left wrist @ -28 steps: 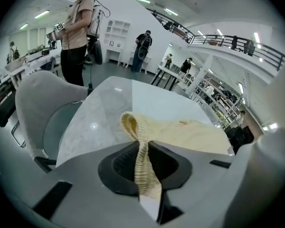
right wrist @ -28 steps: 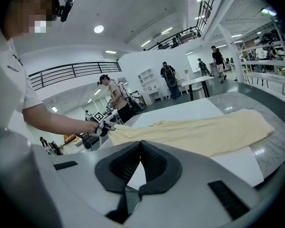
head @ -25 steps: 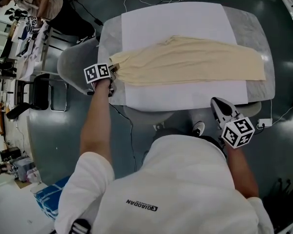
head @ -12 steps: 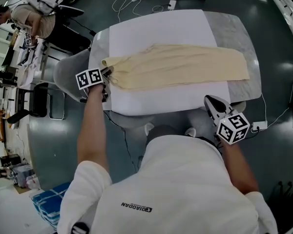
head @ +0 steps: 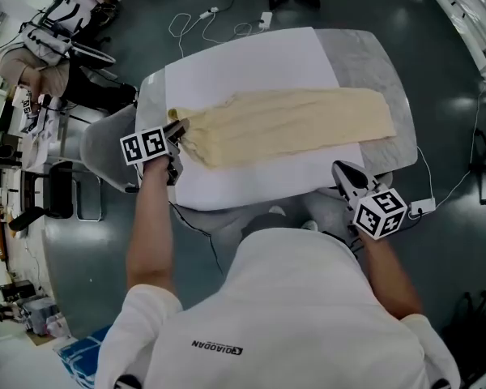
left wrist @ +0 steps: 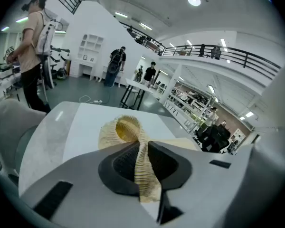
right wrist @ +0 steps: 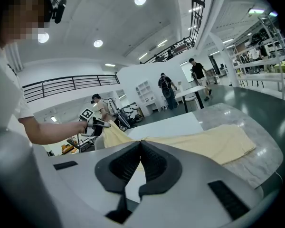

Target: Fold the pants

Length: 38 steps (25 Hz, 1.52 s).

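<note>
Left gripper view: left gripper pinches pants, seemingly the waistband

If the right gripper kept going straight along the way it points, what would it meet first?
The right gripper would probably meet the white sheet first, near its front edge, with the pants just beyond; depth is unclear.

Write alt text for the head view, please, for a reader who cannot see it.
From above, a person grips the left end of cream pants with the left gripper; the pants lie stretched across a white sheet on a grey table. The right gripper hangs shut and empty at the table's near edge.
</note>
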Available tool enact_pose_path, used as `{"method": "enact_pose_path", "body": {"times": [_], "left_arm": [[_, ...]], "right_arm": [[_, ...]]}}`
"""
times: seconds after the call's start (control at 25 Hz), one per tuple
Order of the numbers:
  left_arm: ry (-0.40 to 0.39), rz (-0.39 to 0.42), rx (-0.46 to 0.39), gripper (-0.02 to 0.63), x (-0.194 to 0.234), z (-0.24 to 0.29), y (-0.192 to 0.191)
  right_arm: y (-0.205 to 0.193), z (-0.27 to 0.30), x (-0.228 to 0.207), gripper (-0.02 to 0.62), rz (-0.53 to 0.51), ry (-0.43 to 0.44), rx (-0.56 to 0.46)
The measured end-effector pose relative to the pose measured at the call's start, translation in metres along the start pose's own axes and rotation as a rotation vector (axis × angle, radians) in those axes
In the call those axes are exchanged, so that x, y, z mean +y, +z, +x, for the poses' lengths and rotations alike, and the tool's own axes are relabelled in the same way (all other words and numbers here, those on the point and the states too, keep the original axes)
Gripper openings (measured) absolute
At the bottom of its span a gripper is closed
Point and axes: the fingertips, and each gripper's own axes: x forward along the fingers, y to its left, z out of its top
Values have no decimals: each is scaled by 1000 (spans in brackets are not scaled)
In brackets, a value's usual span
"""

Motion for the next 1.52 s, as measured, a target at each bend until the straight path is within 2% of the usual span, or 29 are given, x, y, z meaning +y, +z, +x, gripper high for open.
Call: {"method": "enact_pose_path", "body": {"times": [0.32,0.56,0.8,1.12,1.52], "left_arm": [[-174,32,-36,66,-65,19,36],[-251,42,-24,66,-100,36,36],[-248,85,11,66,-146,59,24],[-192,161,45,66,-232,111,32],[-172,176,54,66,-334,183,32]], "right_arm": [[27,10,-14,21,4,-78,-30],[40,0,-31,21,50,-106,-93],[34,-24,-64,21,62,-115,-90],[55,-61,-126,21,48,-48,-65],[75,-107,-211,21,65,-15,-81]]}}
